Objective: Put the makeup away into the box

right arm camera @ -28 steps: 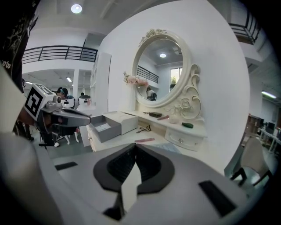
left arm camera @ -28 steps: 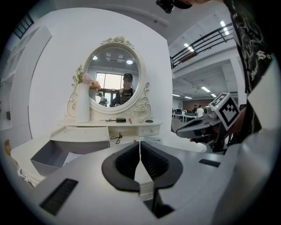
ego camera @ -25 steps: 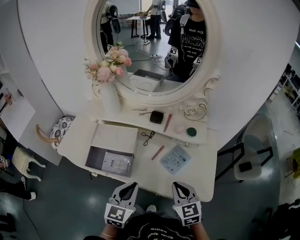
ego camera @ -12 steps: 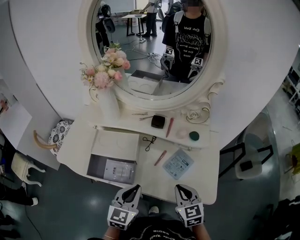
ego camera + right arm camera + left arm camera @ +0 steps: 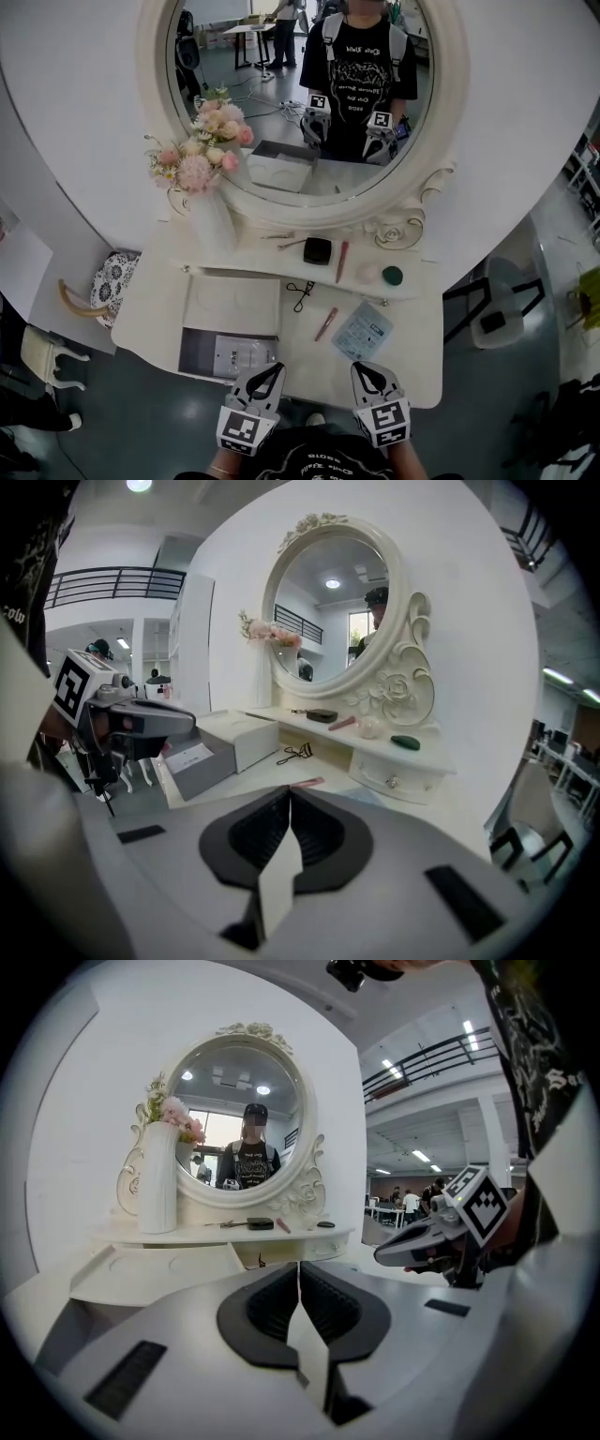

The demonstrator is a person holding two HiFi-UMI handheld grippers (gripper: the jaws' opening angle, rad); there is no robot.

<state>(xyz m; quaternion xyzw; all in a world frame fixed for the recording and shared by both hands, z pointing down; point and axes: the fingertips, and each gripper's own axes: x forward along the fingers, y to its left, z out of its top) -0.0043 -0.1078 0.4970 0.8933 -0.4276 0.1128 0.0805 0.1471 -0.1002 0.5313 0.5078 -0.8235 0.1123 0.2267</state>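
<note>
- I'm in a big open workshop hall, not a home: bare grey floor (image 5: 525,412), a railed upper gallery (image 5: 431,1058), strip lights (image 5: 419,1156), people (image 5: 411,1199) far off.
- Before me is a bedroom-style corner: white dressing worktop (image 5: 155,300), oval mirror (image 5: 281,122), vase of flowers (image 5: 208,216), makeup (image 5: 317,249) on its shelf (image 5: 248,255).

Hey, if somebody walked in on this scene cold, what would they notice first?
The big oval mirror above the white table reflects the person, with pink flowers in a vase at its left. Below, an open box sits at the table's left, with makeup such as a black compact and a curler to its right. The left tool and right tool hang shut and empty at the near edge.
</note>
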